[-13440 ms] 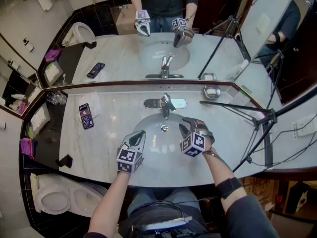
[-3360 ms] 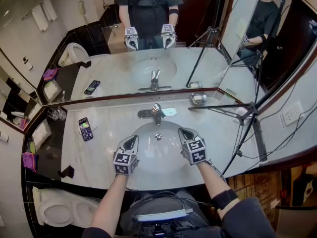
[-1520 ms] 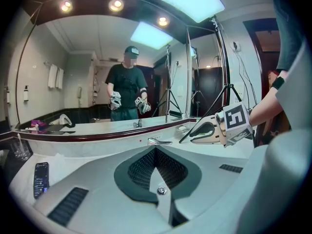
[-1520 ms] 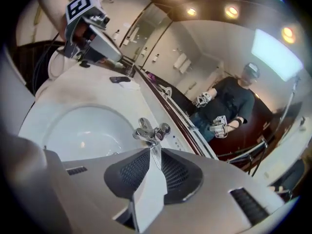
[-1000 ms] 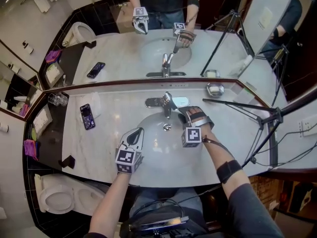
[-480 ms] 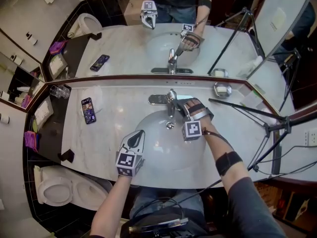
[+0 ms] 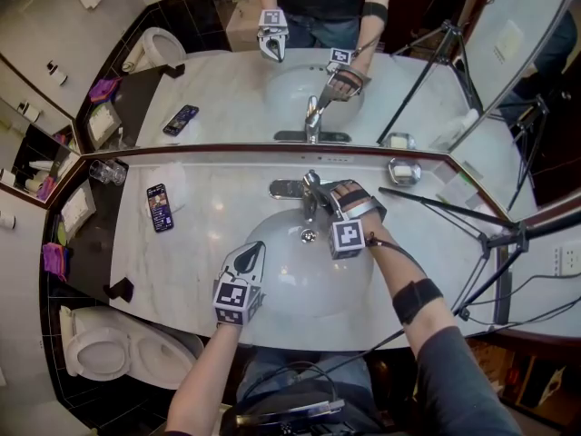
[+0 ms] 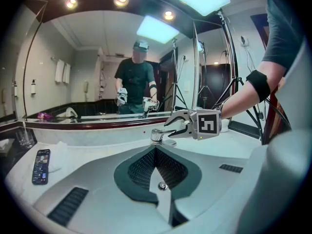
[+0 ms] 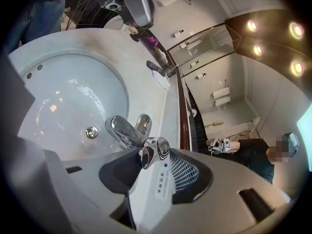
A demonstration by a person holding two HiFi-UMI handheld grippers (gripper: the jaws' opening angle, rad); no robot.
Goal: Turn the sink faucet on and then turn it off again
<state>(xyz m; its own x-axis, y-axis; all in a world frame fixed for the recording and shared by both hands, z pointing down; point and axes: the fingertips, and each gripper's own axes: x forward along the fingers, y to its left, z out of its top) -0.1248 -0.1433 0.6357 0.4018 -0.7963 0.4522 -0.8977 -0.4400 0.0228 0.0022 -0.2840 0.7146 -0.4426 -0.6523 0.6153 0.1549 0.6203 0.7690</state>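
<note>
The chrome faucet (image 7: 309,191) stands behind the white basin (image 7: 292,275), and I see no water running from its spout (image 9: 122,129). My right gripper (image 7: 323,198) reaches in from the right. Its jaws are closing, and the end of the faucet lever (image 9: 154,152) sits between the pads, touching both. The left gripper view shows the right gripper (image 8: 171,128) clasped round the faucet (image 8: 158,136). My left gripper (image 7: 249,251) hovers over the basin's near left side. It is shut with nothing in it, and its tips meet (image 8: 155,149).
A phone (image 7: 159,207) lies on a cloth at the counter's left, with glasses (image 7: 107,172) behind it. A metal soap dish (image 7: 404,171) sits at the right. Tripod legs (image 7: 449,205) cross the right counter. A wall mirror runs behind the faucet. A toilet (image 7: 98,352) is at lower left.
My right gripper moved from over the basin up to the faucet and now has the lever between its jaws. The left gripper stayed where it was.
</note>
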